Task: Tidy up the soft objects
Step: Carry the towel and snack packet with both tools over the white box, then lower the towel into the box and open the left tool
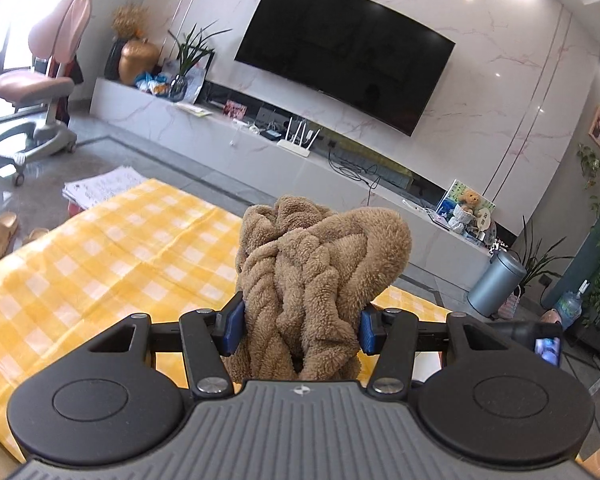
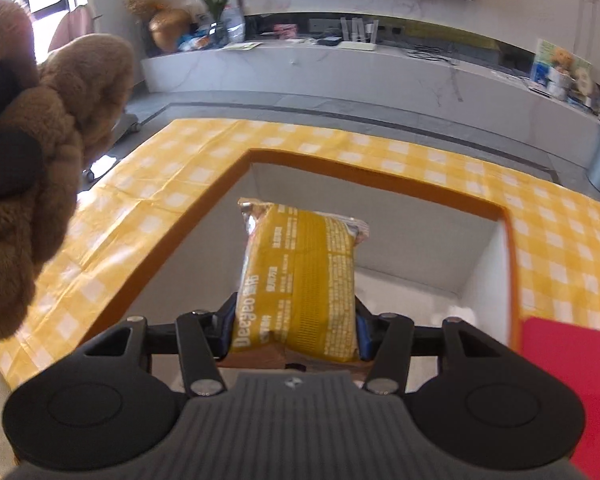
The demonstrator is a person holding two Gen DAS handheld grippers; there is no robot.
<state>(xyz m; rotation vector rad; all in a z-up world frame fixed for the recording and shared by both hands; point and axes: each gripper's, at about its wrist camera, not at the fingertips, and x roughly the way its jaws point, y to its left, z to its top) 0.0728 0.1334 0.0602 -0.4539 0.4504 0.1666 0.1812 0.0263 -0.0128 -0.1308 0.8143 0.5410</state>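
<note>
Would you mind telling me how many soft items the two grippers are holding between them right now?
2. A brown plush toy is clamped in the left gripper above the yellow checked cloth; a yellow snack packet is in the right gripper, over the open box.

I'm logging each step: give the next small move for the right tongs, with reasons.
Probably lower the right tongs a little and let go. They grip the yellow packet, which hangs over the open orange-rimmed box, so it should drop inside.
</note>
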